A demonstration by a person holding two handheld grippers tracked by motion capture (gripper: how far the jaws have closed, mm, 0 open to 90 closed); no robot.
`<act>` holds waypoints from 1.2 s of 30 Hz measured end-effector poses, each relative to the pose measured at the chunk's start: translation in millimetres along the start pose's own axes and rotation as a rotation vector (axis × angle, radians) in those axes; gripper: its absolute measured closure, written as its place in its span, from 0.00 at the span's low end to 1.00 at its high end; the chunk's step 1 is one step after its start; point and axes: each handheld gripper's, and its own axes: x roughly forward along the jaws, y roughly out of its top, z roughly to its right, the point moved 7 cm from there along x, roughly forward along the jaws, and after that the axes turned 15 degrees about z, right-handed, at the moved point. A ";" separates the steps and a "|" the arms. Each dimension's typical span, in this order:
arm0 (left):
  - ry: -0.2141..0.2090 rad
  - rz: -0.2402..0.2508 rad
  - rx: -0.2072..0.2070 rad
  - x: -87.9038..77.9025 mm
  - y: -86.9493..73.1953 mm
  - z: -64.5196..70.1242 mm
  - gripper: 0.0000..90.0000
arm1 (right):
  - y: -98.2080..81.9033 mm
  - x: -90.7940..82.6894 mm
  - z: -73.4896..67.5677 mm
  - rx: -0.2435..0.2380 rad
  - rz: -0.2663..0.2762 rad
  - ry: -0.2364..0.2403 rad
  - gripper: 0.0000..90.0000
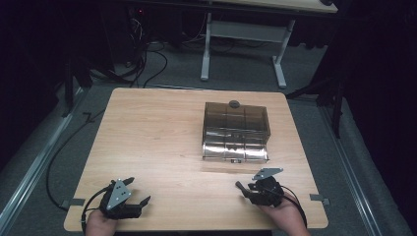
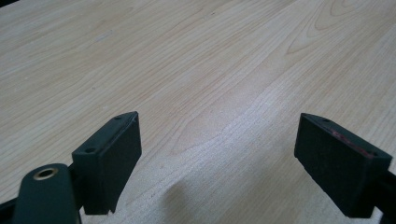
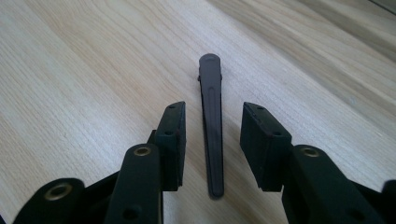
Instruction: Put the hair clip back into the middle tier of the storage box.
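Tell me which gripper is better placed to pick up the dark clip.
Right. The dark clip lies on the table between the right gripper's open jaws, untouched. The left gripper stands open over bare wood, far off.

High overhead view, tool views close over table (image 1: 162, 128)

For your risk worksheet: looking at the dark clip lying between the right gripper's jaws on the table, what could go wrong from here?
1. The slim clip lies flat on the wooden table between the right gripper's open jaws, untouched; closing on it could skid or flip it.
2. Lying so low, it may make the pads scrape the tabletop.
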 end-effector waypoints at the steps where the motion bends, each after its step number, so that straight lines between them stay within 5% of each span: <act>1: 0.000 -0.001 0.002 0.1 0.0 0.2 0.17 | -0.2 -1.0 0.8 -0.002 -0.014 -0.002 0.67; 18: -0.003 -0.007 -0.003 0.6 -0.4 0.0 0.17 | 6.5 -6.3 4.9 -0.010 -0.093 0.012 0.67; 36: -0.010 -0.008 0.001 0.7 -0.4 0.7 0.17 | 15.3 2.2 -4.6 -0.085 -0.213 0.055 0.70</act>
